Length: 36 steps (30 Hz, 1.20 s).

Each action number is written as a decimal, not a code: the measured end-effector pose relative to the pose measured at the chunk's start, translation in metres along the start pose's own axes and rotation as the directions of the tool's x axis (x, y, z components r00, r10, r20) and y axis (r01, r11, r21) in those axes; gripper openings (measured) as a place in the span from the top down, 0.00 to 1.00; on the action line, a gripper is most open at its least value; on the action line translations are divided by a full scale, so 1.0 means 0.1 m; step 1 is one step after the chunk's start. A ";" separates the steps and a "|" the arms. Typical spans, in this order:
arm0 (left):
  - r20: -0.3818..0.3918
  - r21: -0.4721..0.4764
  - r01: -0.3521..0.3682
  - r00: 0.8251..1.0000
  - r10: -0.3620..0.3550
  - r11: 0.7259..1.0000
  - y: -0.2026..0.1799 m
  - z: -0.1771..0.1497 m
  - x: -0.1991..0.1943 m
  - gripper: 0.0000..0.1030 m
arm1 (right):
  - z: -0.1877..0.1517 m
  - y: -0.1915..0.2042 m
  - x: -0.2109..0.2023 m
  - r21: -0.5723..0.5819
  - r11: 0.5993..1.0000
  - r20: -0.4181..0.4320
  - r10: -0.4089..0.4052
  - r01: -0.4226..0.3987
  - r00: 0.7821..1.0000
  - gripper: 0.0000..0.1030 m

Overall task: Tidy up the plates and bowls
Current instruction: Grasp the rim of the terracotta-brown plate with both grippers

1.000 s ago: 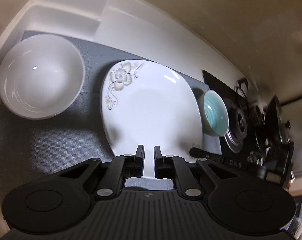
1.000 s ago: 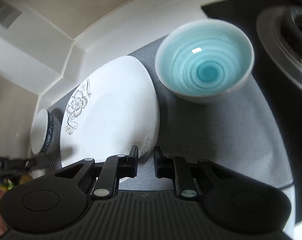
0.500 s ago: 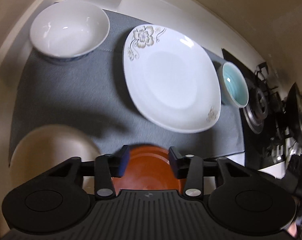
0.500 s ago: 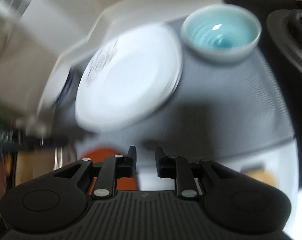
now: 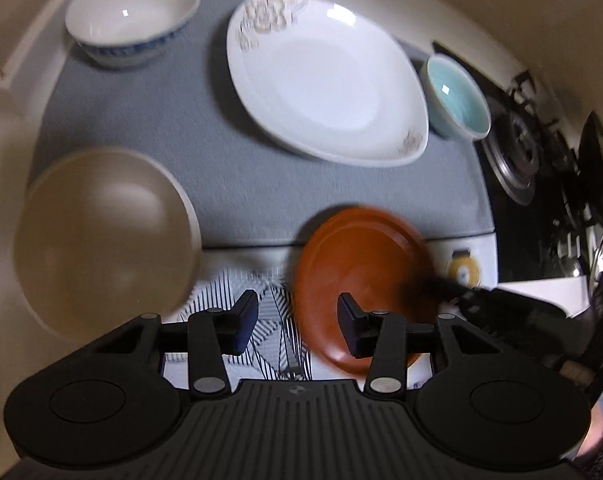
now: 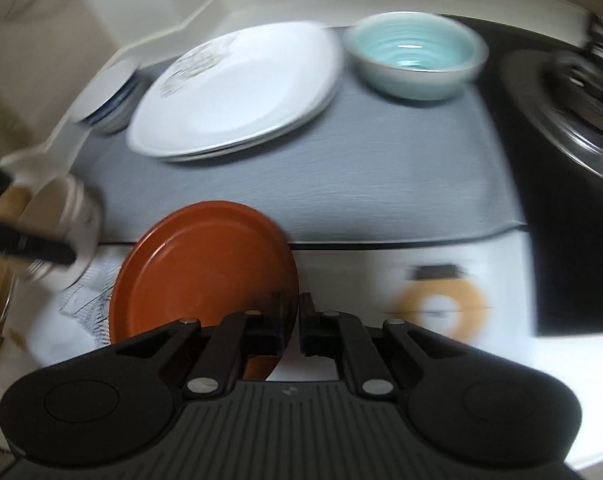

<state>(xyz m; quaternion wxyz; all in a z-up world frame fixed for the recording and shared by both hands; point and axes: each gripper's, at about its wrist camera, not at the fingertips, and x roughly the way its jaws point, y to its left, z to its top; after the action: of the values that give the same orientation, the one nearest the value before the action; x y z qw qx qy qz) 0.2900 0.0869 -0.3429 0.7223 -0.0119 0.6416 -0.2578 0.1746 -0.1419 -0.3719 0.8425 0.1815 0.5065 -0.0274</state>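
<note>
Up close, the right gripper (image 6: 291, 326) has its fingers nearly pressed together on the rim of the brown plate (image 6: 205, 268), which looks pinched between them, tilted up off the desk (image 6: 381, 280). That plate is round, glossy rust-brown, with a shallow raised rim. From the left wrist view the left gripper (image 5: 297, 326) hangs spread wide and holds nothing, above a black-and-white striped cloth (image 5: 269, 304) with the brown plate just to its right. Left of it sits a beige bowl (image 5: 105, 236), matte and blurred. Beyond lies a grey mat (image 5: 241, 184) carrying three pieces: a white plate (image 5: 325, 80), squarish with rounded corners and a pale flower print at one corner; a white bowl (image 5: 133, 12) with a blue band outside, at the far left; and a small teal bowl (image 5: 457, 96), glazed with ringed swirls inside, just beside the white plate's right edge. A stove burner (image 5: 517, 160) stands past the mat on the right.
</note>
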 end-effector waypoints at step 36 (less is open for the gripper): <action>0.132 0.217 -0.096 0.989 0.068 0.971 -0.79 0.23 -0.33 0.94 | 0.21 -0.13 -0.59 0.088 0.989 0.130 0.108 -0.120 0.986 0.92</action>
<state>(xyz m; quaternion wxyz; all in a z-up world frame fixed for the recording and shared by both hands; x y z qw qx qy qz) 0.2821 0.0241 -0.2813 0.7676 0.0798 0.5624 -0.2967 0.1609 -0.1691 -0.3155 0.8631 0.2481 0.4396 -0.0146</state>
